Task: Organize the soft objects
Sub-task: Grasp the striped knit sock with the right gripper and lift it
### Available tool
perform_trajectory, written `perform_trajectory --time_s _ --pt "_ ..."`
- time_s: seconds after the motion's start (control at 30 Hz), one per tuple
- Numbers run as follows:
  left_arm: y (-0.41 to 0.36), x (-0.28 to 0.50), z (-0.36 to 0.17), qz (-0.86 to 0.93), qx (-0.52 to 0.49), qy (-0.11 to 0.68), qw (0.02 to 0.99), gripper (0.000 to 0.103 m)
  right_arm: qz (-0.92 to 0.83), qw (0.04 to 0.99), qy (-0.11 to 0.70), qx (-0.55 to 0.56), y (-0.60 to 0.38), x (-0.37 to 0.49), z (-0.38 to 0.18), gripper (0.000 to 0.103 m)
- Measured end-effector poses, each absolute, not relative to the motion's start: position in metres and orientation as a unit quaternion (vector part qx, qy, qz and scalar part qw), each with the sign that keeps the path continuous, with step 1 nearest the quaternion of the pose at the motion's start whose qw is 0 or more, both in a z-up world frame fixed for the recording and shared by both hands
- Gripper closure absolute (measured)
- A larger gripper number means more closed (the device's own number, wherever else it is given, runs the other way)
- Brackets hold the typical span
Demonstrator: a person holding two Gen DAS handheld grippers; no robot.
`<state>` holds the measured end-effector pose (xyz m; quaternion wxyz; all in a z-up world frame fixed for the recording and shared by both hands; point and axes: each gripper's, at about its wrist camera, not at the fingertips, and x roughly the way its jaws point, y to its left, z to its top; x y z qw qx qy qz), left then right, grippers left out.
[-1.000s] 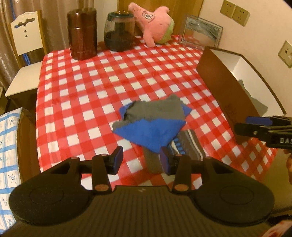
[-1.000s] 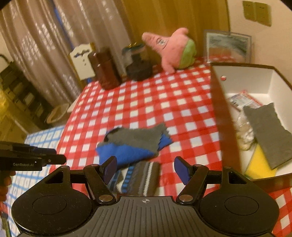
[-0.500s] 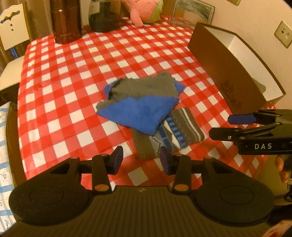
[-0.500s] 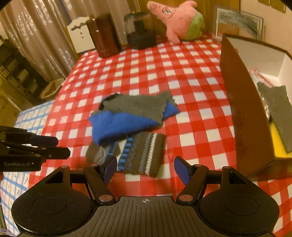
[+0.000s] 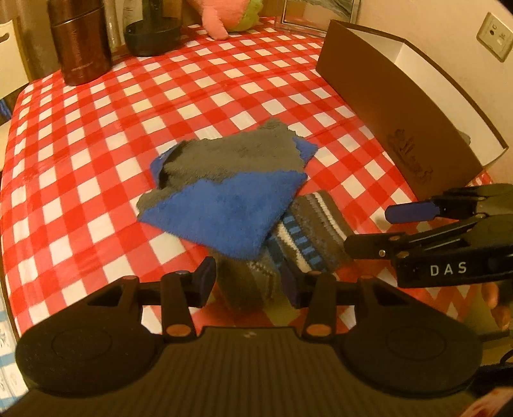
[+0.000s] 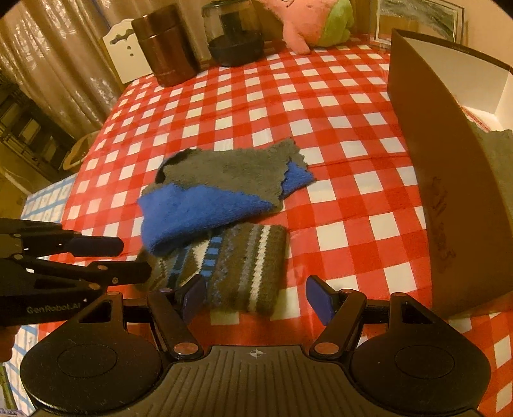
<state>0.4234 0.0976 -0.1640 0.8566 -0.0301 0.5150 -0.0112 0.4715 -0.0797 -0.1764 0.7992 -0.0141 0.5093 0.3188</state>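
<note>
Both claws low over the near edge of the table (image 5: 96,106), red-and-white check cloth. Left claw (image 5: 248,282) is partly open, its blue pads either side of the near corner of the striped knit cloth (image 5: 307,231); I can't tell if the pads touch it, nothing gripped. Right claw (image 6: 255,296) is spread wider, empty, pads flanking the near edge of the same striped knit cloth (image 6: 237,266) from my side. In the left view the right claw (image 5: 378,229) comes in from the right, just beside the striped piece; in the right view the left claw (image 6: 128,256) comes in from the left at its left end. The blue-and-grey fleece cloth (image 5: 231,192) lies folded on the table, overlapping the far part of the striped one (image 6: 205,192). Brown box (image 5: 394,128) with white interior stands at the right edge of the table, a grey cloth (image 6: 500,150) inside it. At the far end: brown canister (image 6: 166,45), dark glass jar (image 6: 234,35), pink plush toy (image 6: 307,22).
</note>
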Motion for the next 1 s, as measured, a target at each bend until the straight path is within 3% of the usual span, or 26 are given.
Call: perform_trajectory --time_s 0.5,0.63,0.73,1.0 --pt "0.101 0.463 -0.188 -0.015 0.014 0.515 0.857 0.062 0.296 0.794 0.532 0.005 -0.082 0.492 -0.194 0.034" --pt "0.108 0.463 -0.184 -0.013 0.006 0.506 0.862 0.083 0.298 0.794 0.529 0.007 -0.08 0.493 -0.194 0.034" --pt "0.122 0.459 -0.174 0.007 -0.013 0.493 0.87 0.088 0.306 0.794 0.525 0.009 -0.077 0.493 -0.193 0.034" --pt "0.169 0.429 -0.142 0.102 -0.043 0.464 0.879 0.089 0.371 0.775 0.511 0.001 -0.053 0.489 -0.193 0.034"
